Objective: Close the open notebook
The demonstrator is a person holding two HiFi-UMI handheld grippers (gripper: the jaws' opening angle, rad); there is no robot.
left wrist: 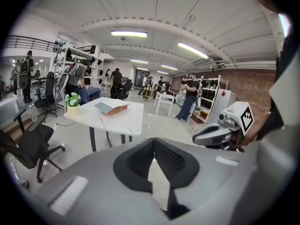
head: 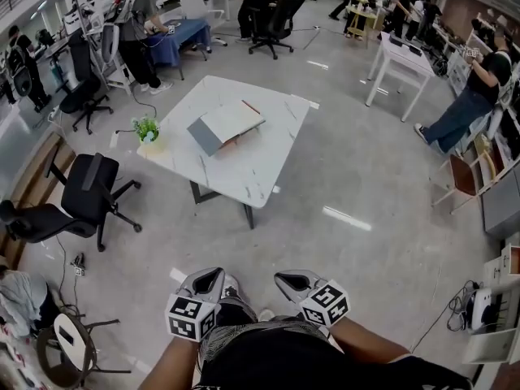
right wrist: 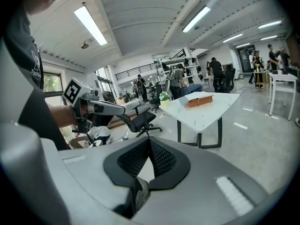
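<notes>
The notebook (head: 227,124) lies on a white marble-look table (head: 260,165) a few steps ahead, with a grey cover, pale pages up and an orange-brown edge. It looks partly open. It also shows as the notebook (left wrist: 111,108) in the left gripper view and the notebook (right wrist: 200,99) in the right gripper view. My left gripper (head: 208,281) and right gripper (head: 294,283) are held close to my body, far from the table. The left gripper (left wrist: 153,144) has its jaws together with nothing held. The right gripper (right wrist: 149,142) is shut on nothing too.
A small potted plant (head: 147,130) stands at the table's left corner. A black office chair (head: 81,197) sits left of the table. Another white table (head: 402,59) is at the back right. Several people stand around the room's edges. Grey floor lies between me and the table.
</notes>
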